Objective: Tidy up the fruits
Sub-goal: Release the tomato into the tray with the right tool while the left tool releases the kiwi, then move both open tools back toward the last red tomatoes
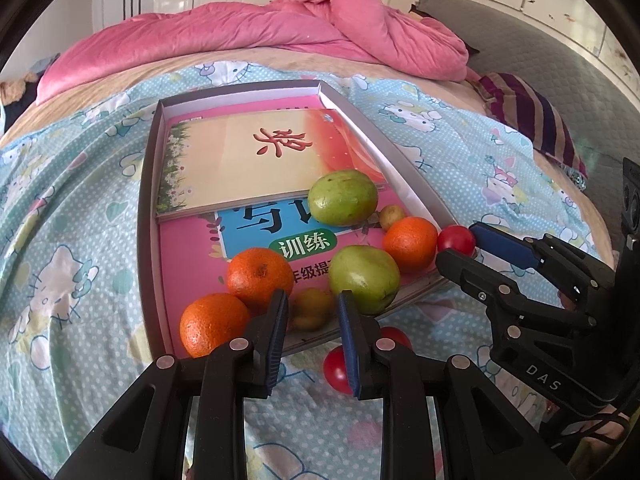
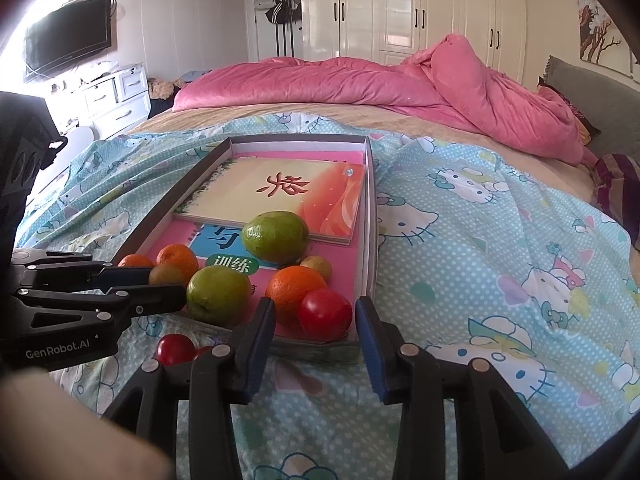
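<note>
Right gripper (image 2: 316, 320) jaws spread, red tomato (image 2: 325, 314) sits loose between them at the tray's (image 2: 370, 216) near corner; left gripper (image 1: 313, 312) is at its narrowest, holding nothing, aimed at a small yellow-green fruit (image 1: 311, 307). Oranges and green fruits already lie in the tray on the books (image 2: 280, 192). Two more tomatoes (image 2: 174, 349) remain on the bedsheet (image 2: 480, 248) just outside, so I'd say nearly done.

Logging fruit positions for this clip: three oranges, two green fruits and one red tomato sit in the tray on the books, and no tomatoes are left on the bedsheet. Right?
Not quite. Two red tomatoes remain on the bedsheet just outside the tray, as the left wrist view shows. The rest stands: three oranges, two green fruits and one red tomato are in the tray.
</note>
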Motion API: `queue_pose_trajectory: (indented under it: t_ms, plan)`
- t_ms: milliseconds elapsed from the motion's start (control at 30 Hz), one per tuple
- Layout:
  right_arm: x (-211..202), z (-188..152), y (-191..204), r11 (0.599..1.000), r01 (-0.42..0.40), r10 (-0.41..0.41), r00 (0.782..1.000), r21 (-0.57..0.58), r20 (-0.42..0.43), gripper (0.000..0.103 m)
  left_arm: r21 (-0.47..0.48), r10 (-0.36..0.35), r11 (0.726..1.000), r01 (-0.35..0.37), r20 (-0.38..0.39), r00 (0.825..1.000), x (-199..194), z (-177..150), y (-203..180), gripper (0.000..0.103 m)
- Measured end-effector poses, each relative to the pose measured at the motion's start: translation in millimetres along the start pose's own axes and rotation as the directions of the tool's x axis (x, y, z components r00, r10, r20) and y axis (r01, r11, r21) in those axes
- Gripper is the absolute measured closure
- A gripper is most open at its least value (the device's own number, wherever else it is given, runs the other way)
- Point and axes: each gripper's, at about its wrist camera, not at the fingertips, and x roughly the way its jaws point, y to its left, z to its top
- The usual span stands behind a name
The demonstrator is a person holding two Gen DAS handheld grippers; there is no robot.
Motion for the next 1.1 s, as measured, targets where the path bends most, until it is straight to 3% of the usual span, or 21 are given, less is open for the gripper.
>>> queue_pose_trajectory:
  t_ms: [433, 600, 900, 1100]
  plan:
    - [-10.0, 2.8, -1.9, 1.0, 0.009, -0.009, 1.0, 0.005, 0.029, 0.057, 0.001, -0.006, 1.0, 0.005, 0.007, 1.0, -4.5, 0.4, -2.8, 0.071]
    - [-13.4, 3.8, -1.1, 1.0, 0.013, -0.013, 0.999, 0.008, 0.041, 0.044, 0.004, -0.012, 1.0, 0.012, 0.015, 1.0, -8.9, 0.0, -3.4, 0.07]
    - [-19.8, 5.0, 0.6, 1.0, 0.014, -0.014, 0.998, 0.004, 0.062, 0.04, 0.001, -0.018, 1.0, 0.018, 0.035, 0.999, -18.2, -0.1, -2.9, 0.049]
    - [-26.0, 5.9, 1.8, 1.0, 0.011, -0.011, 0.997, 0.004, 0.08, 0.038, -0.007, -0.019, 1.0, 0.02, 0.049, 0.999, -27.1, -0.6, -1.2, 0.043]
